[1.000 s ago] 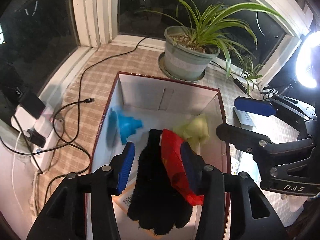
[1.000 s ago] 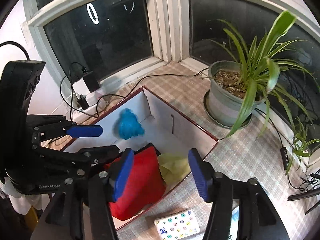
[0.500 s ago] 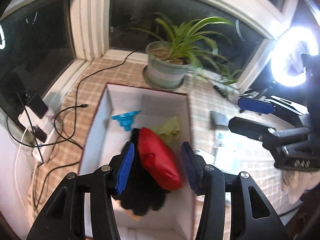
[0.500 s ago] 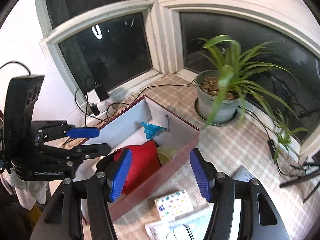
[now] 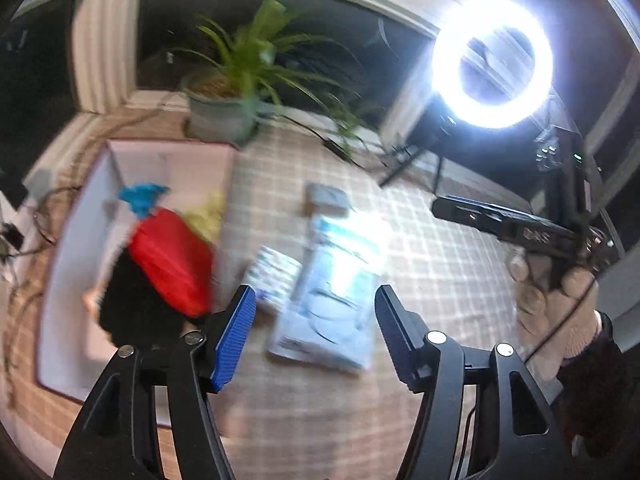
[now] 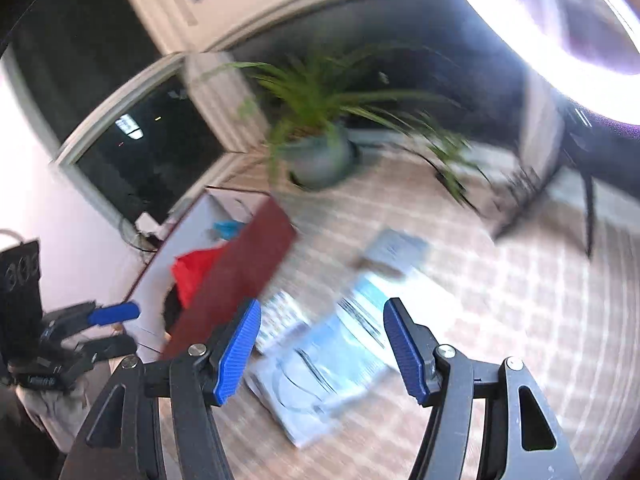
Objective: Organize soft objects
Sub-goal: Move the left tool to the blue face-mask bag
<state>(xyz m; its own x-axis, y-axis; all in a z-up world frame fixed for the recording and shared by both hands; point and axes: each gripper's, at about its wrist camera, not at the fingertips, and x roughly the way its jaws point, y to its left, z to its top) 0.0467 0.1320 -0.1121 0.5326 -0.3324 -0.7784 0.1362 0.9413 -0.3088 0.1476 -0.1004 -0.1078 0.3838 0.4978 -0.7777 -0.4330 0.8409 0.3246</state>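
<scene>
— Status?
— Red pouch, black glove, yellow cloth lie in the box, left. Both my claws spread, empty.
— Left?
— Packets right, on the table.

Left tool and right tool both gape, holding nothing.

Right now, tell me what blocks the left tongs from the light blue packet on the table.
Nothing visible does. The left tongs hang open over the light blue packet, which lies flat outside the box, with only a small patterned pack beside it.
</scene>
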